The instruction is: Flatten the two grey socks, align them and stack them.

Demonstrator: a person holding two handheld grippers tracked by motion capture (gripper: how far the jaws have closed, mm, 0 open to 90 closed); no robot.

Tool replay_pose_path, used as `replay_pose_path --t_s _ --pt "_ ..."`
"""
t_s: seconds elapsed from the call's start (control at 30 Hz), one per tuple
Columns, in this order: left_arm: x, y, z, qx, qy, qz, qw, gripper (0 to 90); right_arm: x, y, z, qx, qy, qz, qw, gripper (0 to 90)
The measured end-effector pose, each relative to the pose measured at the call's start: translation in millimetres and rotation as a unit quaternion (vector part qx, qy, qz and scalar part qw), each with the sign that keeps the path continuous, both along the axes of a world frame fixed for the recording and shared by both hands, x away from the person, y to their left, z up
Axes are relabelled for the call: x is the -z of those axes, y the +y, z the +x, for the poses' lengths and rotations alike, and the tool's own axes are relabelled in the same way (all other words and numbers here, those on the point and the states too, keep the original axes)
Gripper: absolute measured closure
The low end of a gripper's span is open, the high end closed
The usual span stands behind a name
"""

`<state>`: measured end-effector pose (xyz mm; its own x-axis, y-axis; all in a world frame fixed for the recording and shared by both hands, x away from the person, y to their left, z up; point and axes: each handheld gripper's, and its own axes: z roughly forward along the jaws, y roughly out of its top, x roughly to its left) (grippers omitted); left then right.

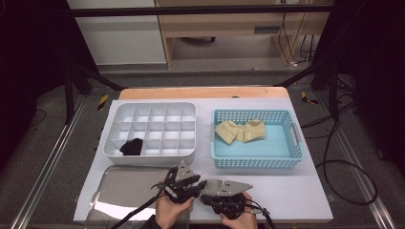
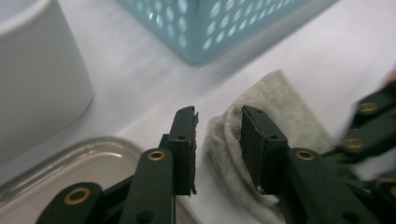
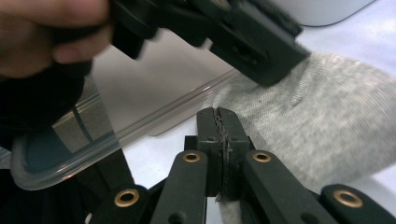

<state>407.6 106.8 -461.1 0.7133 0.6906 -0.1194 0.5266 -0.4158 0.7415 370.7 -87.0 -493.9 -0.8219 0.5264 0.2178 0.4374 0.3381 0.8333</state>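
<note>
At the near edge of the table the person works a grey sock (image 3: 327, 126) with both tools. The right gripper (image 3: 223, 122) has its jaws pressed together on the sock's edge, probably to pin it flat. The left gripper (image 2: 217, 122) straddles a fold of it with jaws spread and not pinching, perhaps between grips. Just beside them lies a metal tray (image 1: 124, 183). Farther off, a white divided box (image 1: 150, 130) holds a black sock (image 1: 132, 146), likely the destination. A blue basket (image 1: 256, 138) keeps yellow socks (image 1: 240, 130) waiting.
</note>
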Motion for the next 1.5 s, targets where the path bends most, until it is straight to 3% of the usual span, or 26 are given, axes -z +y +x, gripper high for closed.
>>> replay_pose_path --t_s 0.13,0.27,0.33,0.4,0.5,0.57,0.7,0.8,0.87,0.93,1.1,1.23,1.3,1.5 --pt "2.0 0.3 1.1 0.0 0.003 0.009 1.0 67.3 -5.6 -8.9 -3.7 -0.003 0.012 0.018 0.9998 89.7" --pt "4.5 -0.8 0.8 0.001 0.006 0.011 0.9999 68.9 -17.0 -26.4 -6.7 0.024 -0.008 0.045 0.9987 90.0" --pt "4.8 -1.4 0.5 0.002 0.004 0.01 0.9999 69.3 -17.3 -31.3 -3.3 0.043 -0.014 0.038 0.9983 90.0" --pt "5.0 -1.5 0.0 0.004 0.005 0.011 0.9999 69.2 -12.2 -33.1 0.6 0.047 -0.005 0.029 0.9985 90.0" --pt "6.5 -2.0 -1.4 0.01 0.007 0.013 0.9998 69.0 -1.6 -34.6 3.0 0.054 0.002 0.0 0.9985 90.0" --pt "8.1 -2.6 -2.7 0.011 0.006 0.016 0.9998 69.1 2.3 -35.7 2.8 0.058 0.004 0.005 0.9983 90.0" --pt "9.7 -3.1 -3.3 0.009 0.004 0.021 0.9997 69.8 -4.2 -34.2 4.7 0.051 0.004 0.013 0.9986 90.0" --pt "10.1 -3.5 -3.9 0.008 0.002 0.022 0.9997 70.1 -11.9 -30.5 11.5 0.064 -0.016 0.031 0.9973 90.0" --pt "10.2 -3.5 -4.2 0.008 0.001 0.022 0.9997 70.1 -10.8 -27.2 19.5 0.078 -0.022 0.022 0.9965 90.0" --pt "10.6 -3.5 -4.5 0.009 -0.001 0.024 0.9997 70.1 -5.4 -24.7 24.6 0.085 -0.009 0.012 0.9963 90.0" --pt "10.4 -3.6 -5.5 0.009 -0.004 0.023 0.9997 70.1 -8.7 -28.8 21.4 0.084 -0.009 0.022 0.9962 89.8" --pt "10.2 -3.5 -6.0 0.01 -0.006 0.024 0.9997 70.3 -16.4 -38.7 11.3 0.09 -0.016 0.031 0.9953 82.5" --pt "10.4 -3.6 -6.1 0.01 -0.005 0.024 0.9997 70.3 -15.9 -43.4 5.5 0.1 -0.004 0.035 0.9944 76.2" --pt "8.2 -3.9 -7.5 0.01 -0.008 0.014 0.9998 70.1 0.1 -42.7 1.2 0.106 0.024 0.012 0.994 69.0"
